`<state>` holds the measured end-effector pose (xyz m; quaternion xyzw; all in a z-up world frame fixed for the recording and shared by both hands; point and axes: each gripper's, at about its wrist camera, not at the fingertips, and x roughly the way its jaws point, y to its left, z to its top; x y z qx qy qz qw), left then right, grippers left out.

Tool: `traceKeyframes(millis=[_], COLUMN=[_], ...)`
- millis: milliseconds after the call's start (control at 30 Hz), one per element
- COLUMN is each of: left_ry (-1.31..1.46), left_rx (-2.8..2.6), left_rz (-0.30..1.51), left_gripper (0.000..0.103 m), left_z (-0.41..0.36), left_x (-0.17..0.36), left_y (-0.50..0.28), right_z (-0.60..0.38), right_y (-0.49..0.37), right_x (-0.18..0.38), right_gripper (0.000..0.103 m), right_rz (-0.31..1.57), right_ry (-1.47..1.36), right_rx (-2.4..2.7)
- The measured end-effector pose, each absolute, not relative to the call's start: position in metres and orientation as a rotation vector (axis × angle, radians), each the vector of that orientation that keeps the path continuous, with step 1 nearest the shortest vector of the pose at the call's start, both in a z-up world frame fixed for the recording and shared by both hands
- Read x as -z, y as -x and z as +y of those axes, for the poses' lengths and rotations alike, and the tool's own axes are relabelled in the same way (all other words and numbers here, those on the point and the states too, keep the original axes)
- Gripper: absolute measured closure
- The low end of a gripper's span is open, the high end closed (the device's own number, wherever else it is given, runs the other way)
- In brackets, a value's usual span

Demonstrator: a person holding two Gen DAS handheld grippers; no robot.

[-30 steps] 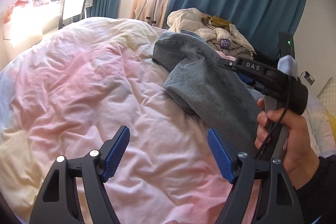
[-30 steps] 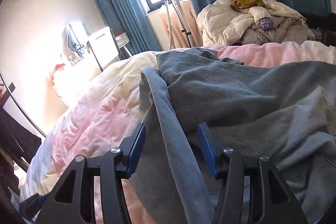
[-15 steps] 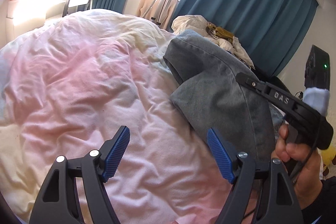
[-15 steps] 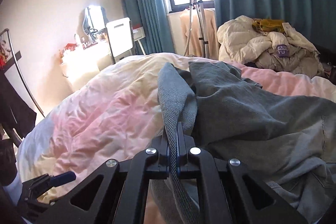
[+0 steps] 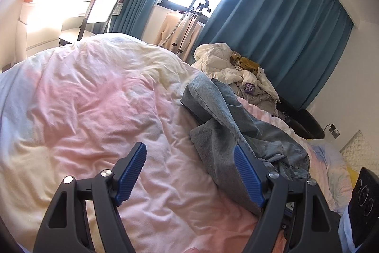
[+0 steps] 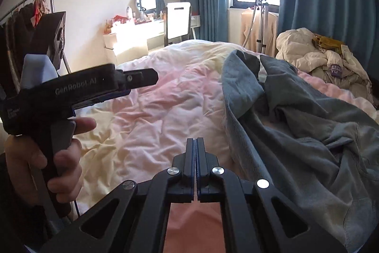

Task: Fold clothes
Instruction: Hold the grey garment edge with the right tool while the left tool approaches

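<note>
Your bed (image 5: 99, 115) carries the grey jeans (image 5: 239, 134) crumpled along its right side, on the pink duvet. Spread them flat before folding. Your left hand-held gripper (image 5: 189, 172) gapes wide beside the denim; your right hand-held gripper (image 6: 195, 158) is pinched together, seemingly on nothing. Grab the nearest hem (image 6: 231, 96).

"GenRobot.AI" stands on the left gripper (image 6: 151, 77); a purple patch (image 6: 335, 69) reads "AN".
</note>
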<state>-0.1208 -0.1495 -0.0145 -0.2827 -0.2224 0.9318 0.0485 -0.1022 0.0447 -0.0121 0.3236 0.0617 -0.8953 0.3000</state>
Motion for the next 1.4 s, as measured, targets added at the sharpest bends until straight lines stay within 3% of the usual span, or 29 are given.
traceKeyframes(millis=[467,600,867,1033,1200,1400], left_ry=[0.966,0.987,0.944,1.018,1.325,1.429], left_rx=[-2.723,-2.718,-2.639,-2.685,-2.688,-2.683], left_rz=[-0.729,-0.675,-0.805,-0.614,-0.350,-0.302], left_gripper=[0.025,0.025,0.025,0.025,0.025,0.025], left_z=[-0.141,-0.134,-0.138,-0.132,-0.112,-0.103], left_x=[0.050,0.055,0.029,-0.002,0.009,0.025], left_y=[0.145,0.160,0.216,0.295,0.378,0.440], right_z=[0.123,0.129,0.113,0.119,0.136,0.137], right_y=[0.098,0.115,0.112,0.120,0.126,0.131], right_x=[0.033,0.036,0.035,0.040,0.039,0.045], right_gripper=[0.101,0.101,0.101,0.101,0.101,0.101], right_rz=[-0.023,-0.188,-0.037,-0.097,-0.201,-0.221], right_ry=[-0.969,-1.027,-0.996,-1.030,-1.068,-1.096], right_rx=[2.672,2.581,2.528,2.494,2.482,2.450])
